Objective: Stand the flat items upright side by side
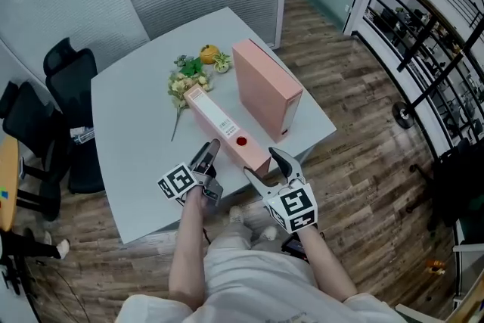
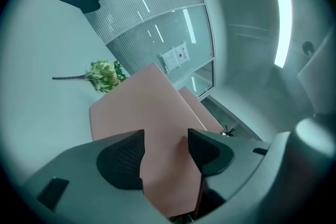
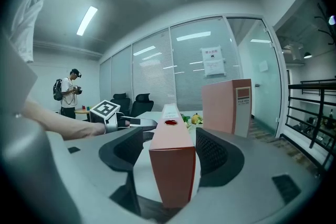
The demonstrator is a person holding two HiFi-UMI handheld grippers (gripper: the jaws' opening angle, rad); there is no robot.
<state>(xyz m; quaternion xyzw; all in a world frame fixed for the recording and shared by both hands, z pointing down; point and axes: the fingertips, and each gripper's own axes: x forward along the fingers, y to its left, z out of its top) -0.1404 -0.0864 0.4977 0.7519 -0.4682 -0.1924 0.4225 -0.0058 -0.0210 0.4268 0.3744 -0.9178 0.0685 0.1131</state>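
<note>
Lying box (image 1: 225, 126): spine up on the table (image 1: 128, 125), long axis running straight away from the person.
Left gripper (image 1: 211, 150): pinched the box's near left corner.
Right gripper (image 1: 264, 166): fingers spread, straddling the near end without gripping it.
Upright box (image 1: 265, 87): farther off, to the right; the lying box likely belonged beside it.

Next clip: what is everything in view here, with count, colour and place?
lying file box: 1, pink, spine up, at the table's near edge
upright file box: 1, pink, behind it, to the right
flowers: 1 bunch, green and cream, beyond the lying box
fruit: 1, orange, by the flowers
table: 1, grey, centre
office chairs: 2, black, left of the table
railing: 1, black, right
bystander: 1, far background
left gripper: 1, dark, closed on the lying box
right gripper: 1, dark, open around its near end
</note>
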